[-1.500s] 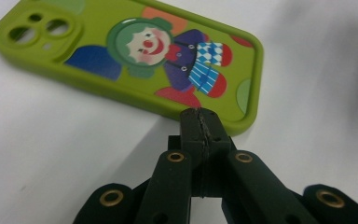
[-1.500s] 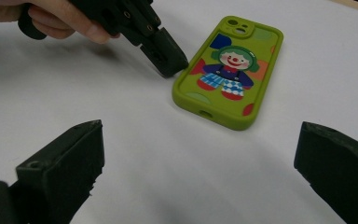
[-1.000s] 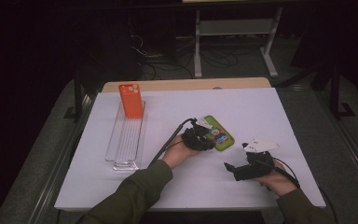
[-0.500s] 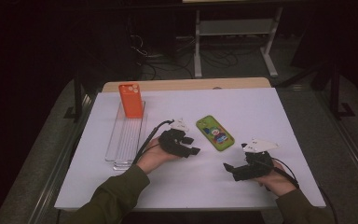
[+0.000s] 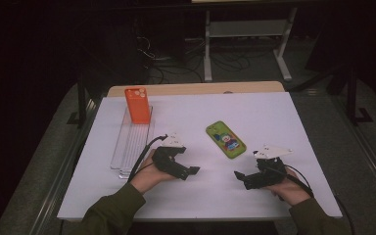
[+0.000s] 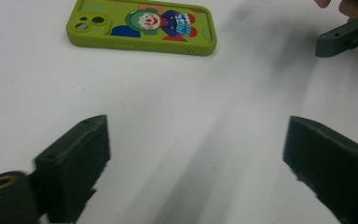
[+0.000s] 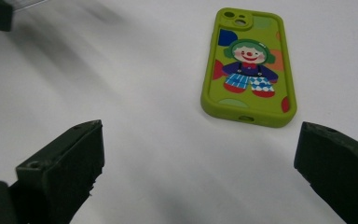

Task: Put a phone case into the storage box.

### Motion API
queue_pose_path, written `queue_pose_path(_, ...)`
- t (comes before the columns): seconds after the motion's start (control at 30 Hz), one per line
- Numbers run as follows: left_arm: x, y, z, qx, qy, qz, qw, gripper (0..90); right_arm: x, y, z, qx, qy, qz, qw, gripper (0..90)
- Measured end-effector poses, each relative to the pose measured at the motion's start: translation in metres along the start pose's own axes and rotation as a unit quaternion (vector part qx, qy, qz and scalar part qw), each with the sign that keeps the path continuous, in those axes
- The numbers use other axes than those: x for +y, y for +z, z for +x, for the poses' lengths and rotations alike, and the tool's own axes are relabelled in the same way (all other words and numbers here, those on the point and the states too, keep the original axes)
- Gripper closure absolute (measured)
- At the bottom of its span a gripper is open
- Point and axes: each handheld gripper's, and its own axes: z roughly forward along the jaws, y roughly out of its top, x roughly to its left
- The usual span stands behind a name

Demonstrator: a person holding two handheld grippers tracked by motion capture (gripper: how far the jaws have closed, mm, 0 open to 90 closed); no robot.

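A green phone case with a clown picture [image 5: 225, 139] [image 6: 142, 25] [image 7: 250, 66] lies flat on the white table [image 5: 196, 117], back side up. An orange phone case [image 5: 137, 105] stands upright at the far end of a clear plastic rack [image 5: 132, 143]. My left gripper [image 5: 192, 171] [image 6: 196, 163] rests low on the table, left of the green case, open with nothing between its jaws. My right gripper [image 5: 239, 176] [image 7: 200, 172] sits near the front right, open and empty, the green case just beyond it.
The table's front edge runs close under both hands. Beyond the table, a dark floor holds cables and a metal shelf frame [image 5: 247, 34]. In the left gripper view, a jaw of the other gripper [image 6: 347, 37] shows at upper right.
My left gripper has let go of the green case and drawn back left and toward the front edge. The green case stays flat on the table. The right gripper has barely moved.
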Motion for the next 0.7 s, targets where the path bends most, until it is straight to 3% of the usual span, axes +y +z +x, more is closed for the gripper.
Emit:
queue_pose_path(0.13, -0.004, 0.0, -0.002, -0.007, 0.006, 0.007, 0.9999, 1.1, 0.005, -0.002, -0.002, 0.004, 0.001, 0.006, 1.0, 1.0)
queue_pose_path(0.3, -0.006, 0.003, -0.002, -0.011, 0.018, 0.019, 0.9996, 0.0, 0.013, 0.003, -0.003, -0.001, 0.003, 0.033, 0.9994, 1.0)
queue_pose_path(0.7, -0.007, 0.004, -0.002, -0.016, 0.008, 0.013, 0.9998, 0.0, 0.038, 0.022, -0.017, 0.001, 0.024, 0.074, 0.997, 1.0)
